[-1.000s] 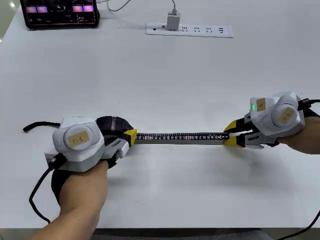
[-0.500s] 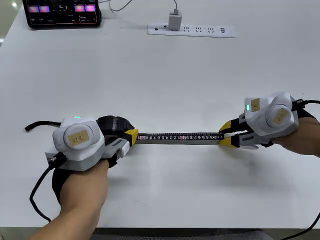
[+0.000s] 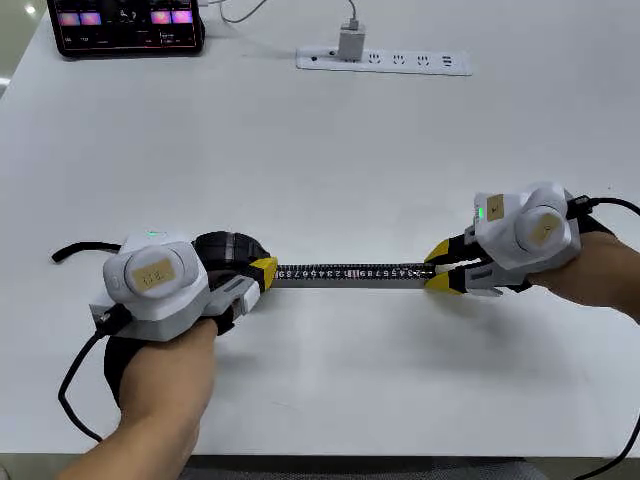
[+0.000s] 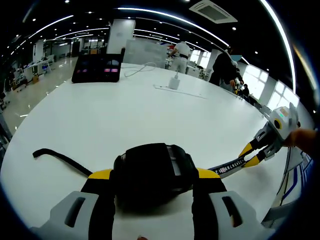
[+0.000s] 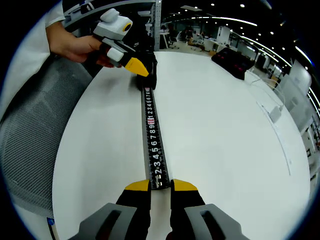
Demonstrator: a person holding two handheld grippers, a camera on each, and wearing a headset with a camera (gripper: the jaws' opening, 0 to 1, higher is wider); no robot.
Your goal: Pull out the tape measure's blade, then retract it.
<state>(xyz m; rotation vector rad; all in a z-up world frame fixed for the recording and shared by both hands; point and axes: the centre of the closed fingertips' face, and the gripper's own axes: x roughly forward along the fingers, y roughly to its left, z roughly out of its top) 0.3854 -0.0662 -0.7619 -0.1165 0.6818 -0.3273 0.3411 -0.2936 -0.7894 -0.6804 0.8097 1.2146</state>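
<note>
Right hand-held gripper (image 3: 438, 277), pinching the shortened blade (image 3: 350, 272), neared left hand-held gripper (image 4: 155, 175) clamping the black case (image 3: 225, 250).

Plain white desk (image 3: 320, 140), glossy enough to catch some ceiling light. Way at the back, a white power strip (image 3: 400, 61) lying flat, with a white charger (image 3: 350, 43) plugged in near its left end and a thin cable running off past the far edge. Over in the far-left corner, a dark device (image 3: 125, 22) with pink-lit tiles on its screen. Up front on the left, the black tape measure (image 3: 232, 250) sitting on the desk, black strap (image 3: 80, 248) snaking out to its left. Numbered blade (image 3: 350, 273) pulled out and stretched rightward, low along the surface.
</note>
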